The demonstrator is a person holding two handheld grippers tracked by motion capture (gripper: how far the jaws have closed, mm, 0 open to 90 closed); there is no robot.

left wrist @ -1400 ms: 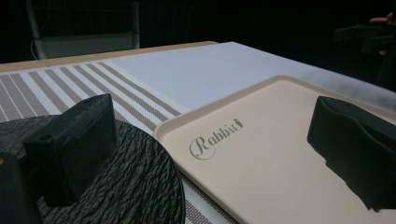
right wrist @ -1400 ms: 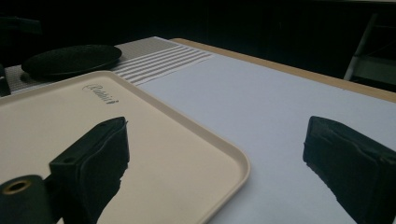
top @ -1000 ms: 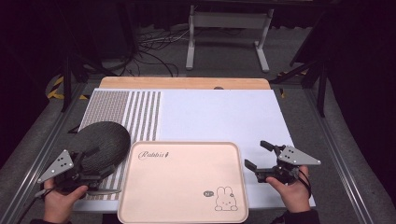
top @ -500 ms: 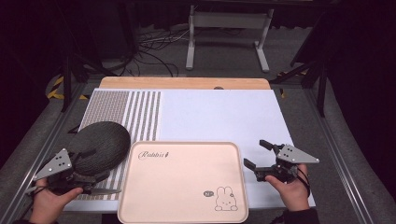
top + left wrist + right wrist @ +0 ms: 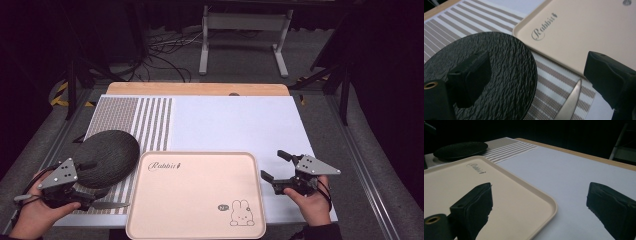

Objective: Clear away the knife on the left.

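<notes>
Two grippers, both spread wide and holding nothing: left gripper at the near edge of the plate, which lies on the striped mat just left of the tray; right gripper just beside the tray's right rim. One knife lies on the mat below the plate, its tip between the left jaws in the left gripper view. Risks, as judged: closing here could catch or nudge the knife instead of the plate; a thin-rim pinch may slip, tilting the plate against the tray edge.
</notes>
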